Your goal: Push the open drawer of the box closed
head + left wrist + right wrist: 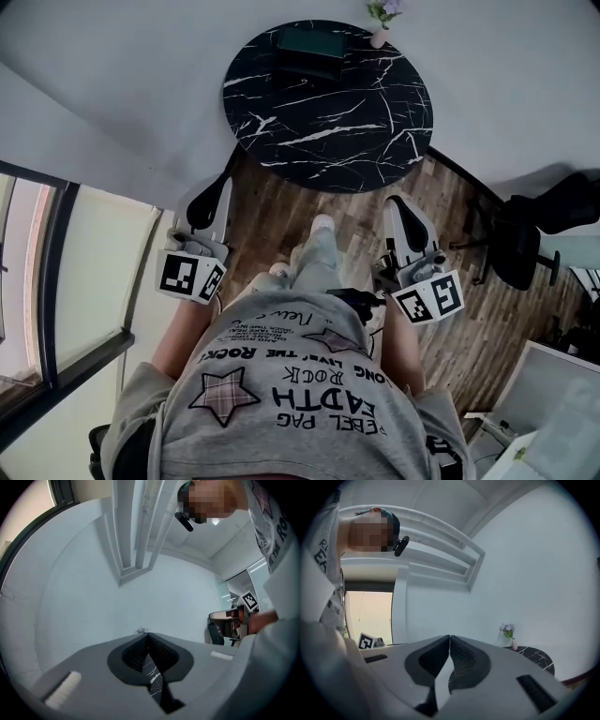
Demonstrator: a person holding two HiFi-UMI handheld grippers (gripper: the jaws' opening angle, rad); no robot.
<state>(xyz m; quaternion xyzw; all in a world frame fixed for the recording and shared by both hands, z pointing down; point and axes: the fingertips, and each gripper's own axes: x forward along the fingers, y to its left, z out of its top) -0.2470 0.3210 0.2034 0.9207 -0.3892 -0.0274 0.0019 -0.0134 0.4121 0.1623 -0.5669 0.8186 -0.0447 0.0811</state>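
Nearest the camera we note the person's grey printed shirt [300, 394], with a gripper held out level on either side of the body. The left gripper [227, 183] is clenched: in its own view the two jaw tips meet, nothing lies between them, and only a sliver of marbled surface shows through the gap lower down. The right gripper [392, 200] is likewise clenched and empty, its ribbed pads [461, 656] meeting at the tip. Both grippers are over the wooden floor [281, 211], short of the table and touching nothing. Between them we see the person's trouser legs and one pale shoe [322, 224] on the planks. A black chair [525, 239] stands to the right and a window [56, 281] runs down the left side. Ahead stands a round black marbled table [366, 131]. The box [311, 45], dark with a greenish top, sits on the far part of that table, well apart from both grippers. At this range we cannot tell how its drawer stands. Just beside the box, to its right, is a small pink vase [379, 37] of pale flowers, with a plain white wall [112, 66] behind.
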